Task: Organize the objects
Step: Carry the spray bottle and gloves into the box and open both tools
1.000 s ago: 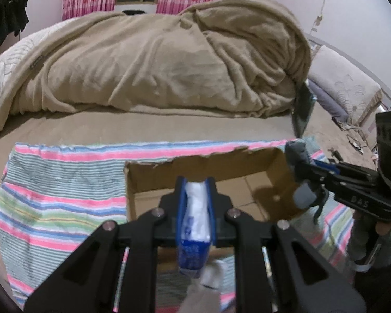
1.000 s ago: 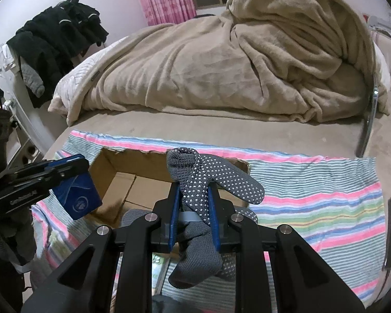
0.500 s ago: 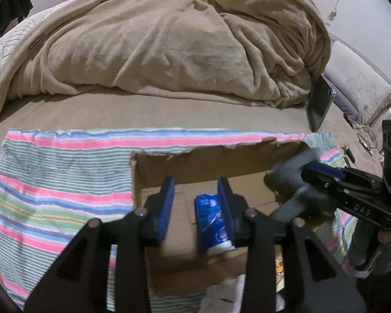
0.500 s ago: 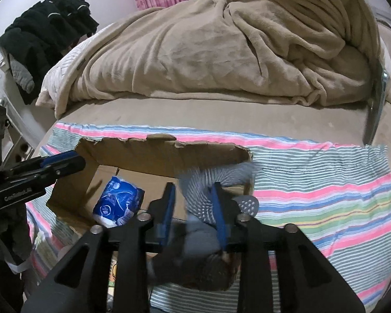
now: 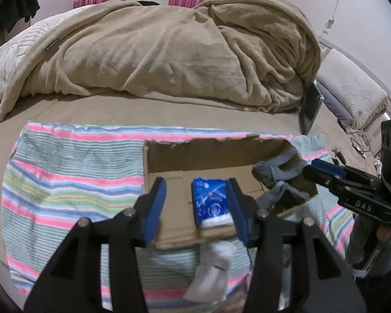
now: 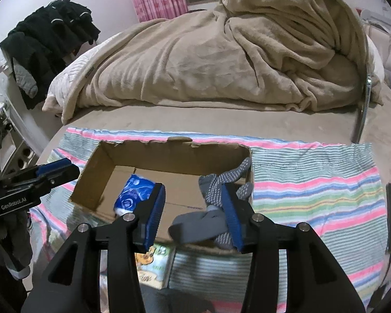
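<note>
Left gripper [image 5: 196, 208]: jaws spread wide, holding nothing. The blue packet [image 5: 211, 202] lies on the floor of the cardboard box [image 5: 216, 154], seen between the blue pads [image 5: 156, 206] in the lower centre of the left view, close against the right-hand pad (contact cannot be confirmed).

Right gripper [image 6: 194, 212]: jaws likewise spread wide, gripping nothing. The grey dotted socks [image 6: 216, 190] lie in the right-hand end of the box [image 6: 169, 151], one tip leaning up the right wall, a plain grey part draped over the near rim in the lower centre of the right view. In that view the packet [image 6: 134, 197] lies in the left half of the box, well apart from the socks.

The box sits open-topped on a striped cloth [image 5: 65, 182] spread over the bed [image 5: 117, 109]. A tan blanket [image 5: 169, 52] is heaped across the upper half of both views.

A white sock [image 5: 212, 274] lies on the cloth just outside the near wall of the box, bottom centre of the left view (blurred). A printed booklet [image 6: 153, 266] lies beside it, bottom centre of the right view.
</note>
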### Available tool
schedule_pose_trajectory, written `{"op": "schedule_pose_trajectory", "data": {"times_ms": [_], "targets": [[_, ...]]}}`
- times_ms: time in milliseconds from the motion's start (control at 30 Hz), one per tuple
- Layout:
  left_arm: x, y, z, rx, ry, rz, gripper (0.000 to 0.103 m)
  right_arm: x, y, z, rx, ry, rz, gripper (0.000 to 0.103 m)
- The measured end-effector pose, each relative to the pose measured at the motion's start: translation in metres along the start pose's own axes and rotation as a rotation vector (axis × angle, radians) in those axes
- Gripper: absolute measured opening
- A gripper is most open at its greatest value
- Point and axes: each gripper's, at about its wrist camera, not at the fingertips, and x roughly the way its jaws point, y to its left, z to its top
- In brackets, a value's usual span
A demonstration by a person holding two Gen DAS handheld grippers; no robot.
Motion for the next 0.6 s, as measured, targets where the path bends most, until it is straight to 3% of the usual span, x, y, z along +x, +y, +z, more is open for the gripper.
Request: {"op": "schedule_pose_trajectory", "data": {"times_ms": [67,167,367,600], "targets": [[-0.006,-0.001,-0.005,-0.001,0.000,0.001,0.054,-0.006,0.004,-0.004,-0.004,0.000,-0.001,0.048],[-0.016,-0.003,-0.014,-0.013,-0.009,-0.001,0.067,-0.014,0.010,-0.011,-0.015,0.006,-0.003,0.050],[-0.031,-0.007,-0.032,-0.013,-0.001,0.009,0.068,-0.025,0.019,-0.031,-0.024,0.027,0.006,0.056],[-0.042,-0.013,-0.054,-0.017,0.022,0.018,0.068,-0.037,0.022,-0.053,-0.022,0.036,0.015,0.073]]}}
